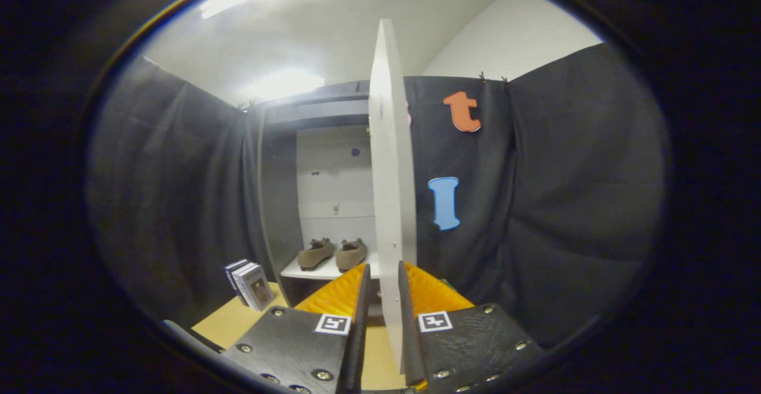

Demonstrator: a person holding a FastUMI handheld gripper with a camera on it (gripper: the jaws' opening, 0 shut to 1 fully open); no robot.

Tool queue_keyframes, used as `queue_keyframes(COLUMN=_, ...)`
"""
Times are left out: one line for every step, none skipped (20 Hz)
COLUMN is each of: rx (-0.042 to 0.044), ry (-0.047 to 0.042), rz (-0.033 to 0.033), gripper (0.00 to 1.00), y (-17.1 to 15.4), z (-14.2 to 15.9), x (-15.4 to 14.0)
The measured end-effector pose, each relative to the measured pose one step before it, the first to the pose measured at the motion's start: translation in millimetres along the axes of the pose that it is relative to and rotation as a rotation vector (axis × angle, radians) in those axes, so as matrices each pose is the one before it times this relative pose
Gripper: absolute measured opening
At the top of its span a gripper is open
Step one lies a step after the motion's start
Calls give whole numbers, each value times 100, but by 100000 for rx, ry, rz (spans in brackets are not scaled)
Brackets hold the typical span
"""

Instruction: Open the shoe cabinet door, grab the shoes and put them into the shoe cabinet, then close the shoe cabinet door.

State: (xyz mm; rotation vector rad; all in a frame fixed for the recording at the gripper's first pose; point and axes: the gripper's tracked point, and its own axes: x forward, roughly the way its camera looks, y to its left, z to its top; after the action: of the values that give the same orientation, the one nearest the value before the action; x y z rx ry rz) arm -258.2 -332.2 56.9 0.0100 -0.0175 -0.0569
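A: Where is the cabinet door [389,192]?
B: It stands edge-on in the middle of the frame, a pale upright panel running from near the top centre down to the bottom centre. It is swung out wide from the shoe cabinet [279,204], towards the camera.

A: And the gripper [383,281]?
B: Its two fingers rise from the bottom centre, one on each side of the door's lower edge. The panel sits right between them and the gap on either side looks very narrow. They appear clenched on the door, both inner faces against the panel.

A: The shoes?
B: A pair of brown shoes [333,253] sits side by side on the cabinet's pale shelf [309,272], just left of the door and beyond the left finger, a little below the middle of the frame. Their toes point roughly towards the camera.

A: What does the cabinet itself look like?
B: Dark frame, light back wall inside, open compartment above the shoes. It fills the centre-left, behind the door.

A: Anything else around it?
B: A few small boxes [250,284] stand tilted on a tan tabletop [229,322] at the lower left, just beside the cabinet's left wall. Black cloth hangs on both sides of the frame. At the upper left and top, bright ceiling lights [285,82] glare on a white ceiling.
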Motion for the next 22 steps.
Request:
queue_keyframes(rx=-26, ry=-624, rz=-1333, gripper=35, y=-660, z=-243, x=230)
queue_keyframes(rx=-617, ry=-235, rz=-2134, gripper=43, y=-1020, z=-124, x=389)
queue_keyframes(rx=-450, ry=-11, rz=-974, gripper=51, y=-691, z=-228, x=120)
queue_keyframes(rx=-570, ry=69, rz=-1084, gripper=59, y=-630, z=3, x=268)
queue_keyframes(rx=-557, ry=251, rz=-1232, gripper=67, y=-745, z=-218, x=437)
queue_keyframes(rx=-163, ry=443, rz=-1068, gripper=75, y=-553, z=-192, x=370)
queue_keyframes(rx=423, ry=324, rz=-787, gripper=84, y=-495, z=-135, x=524)
queue_keyframes(rx=713, ry=387, rz=47, gripper=92, y=-202, z=-165, x=415)
queue_keyframes(rx=578, ry=548, rz=-82, gripper=93, y=-177, z=-248, x=553)
queue_keyframes(rx=447, ry=792, rz=118, gripper=93, y=-212, z=-327, x=419)
queue_keyframes(rx=272, ry=1014, rz=401, gripper=93, y=-9, z=-342, x=450)
queue_keyframes(rx=113, ry=1076, rz=812, gripper=93, y=145, z=-315, x=339)
queue_keyframes(rx=-534, ry=837, rz=-448, gripper=93, y=-43, z=-238, x=292)
queue_keyframes(rx=-443, ry=595, rz=-293, gripper=93, y=-160, z=-240, x=461)
queue_keyframes(rx=-27, ry=45, rz=248, gripper=93, y=85, z=0, x=-205)
queue_keyframes(rx=288, ry=-380, rz=648, gripper=93, y=263, z=178, x=-52)
queue_keyframes(rx=-6, ry=112, rz=641, gripper=93, y=213, z=-75, x=-39)
queue_keyframes(rx=120, ry=-117, rz=804, gripper=93, y=234, z=-6, x=-70)
queue_keyframes(rx=131, ry=225, rz=1384, gripper=93, y=428, z=-102, x=-11)
queue_keyframes(rx=663, ry=58, rz=2046, gripper=93, y=552, z=-21, x=-137)
queue_keyframes(rx=931, ry=208, rz=2507, gripper=93, y=726, z=-73, x=-15)
queue_keyframes(rx=1147, ry=174, rz=2397, gripper=93, y=747, z=-118, x=35)
